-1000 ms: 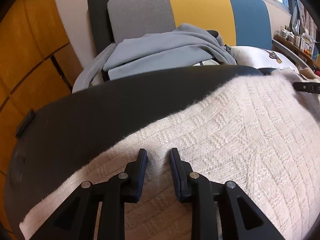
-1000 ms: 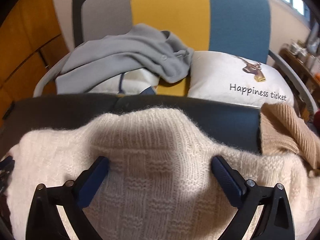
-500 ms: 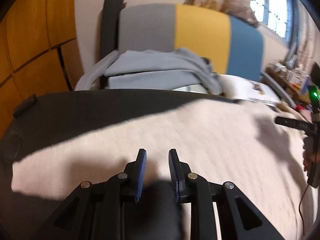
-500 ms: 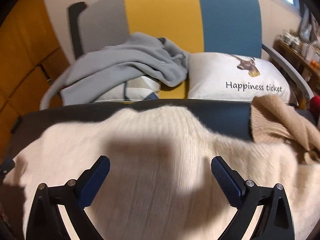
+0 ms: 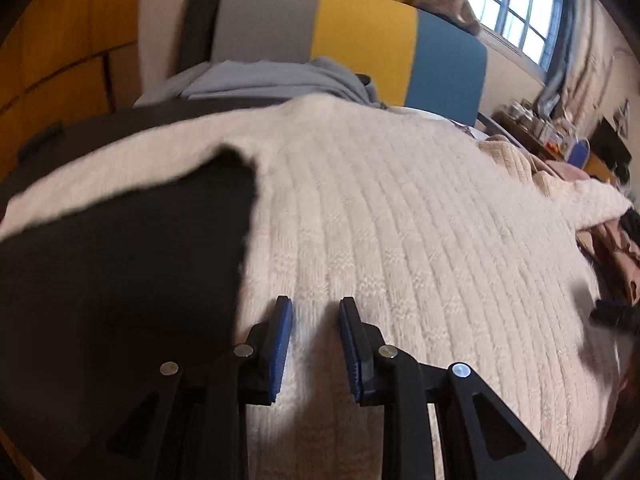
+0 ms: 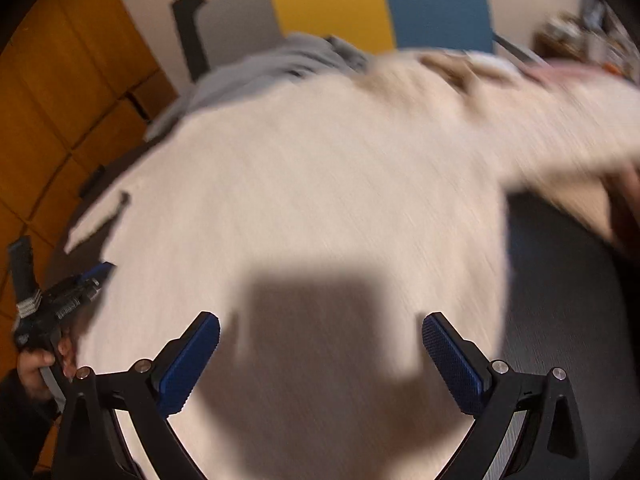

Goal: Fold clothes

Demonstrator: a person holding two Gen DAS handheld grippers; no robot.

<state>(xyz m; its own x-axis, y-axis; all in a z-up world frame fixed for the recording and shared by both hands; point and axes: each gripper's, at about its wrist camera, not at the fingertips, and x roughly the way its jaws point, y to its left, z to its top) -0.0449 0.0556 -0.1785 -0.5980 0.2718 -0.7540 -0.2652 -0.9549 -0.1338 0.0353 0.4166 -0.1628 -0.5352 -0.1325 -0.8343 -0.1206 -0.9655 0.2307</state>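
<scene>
Two grippers over cream sweater (image 5: 400, 216) | left gripper (image 5: 316, 312) narrowly parted, empty | right gripper (image 6: 320, 328) spread wide | right view blurred

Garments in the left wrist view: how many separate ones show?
3 clear ones: cream sweater spread on the dark table, grey garment on the chair behind, beige knit at right. The pinkish pile beyond may hide more.

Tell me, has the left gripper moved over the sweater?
Yes. The left gripper has slid toward the sweater's near hem, away from the striped chair.
</scene>
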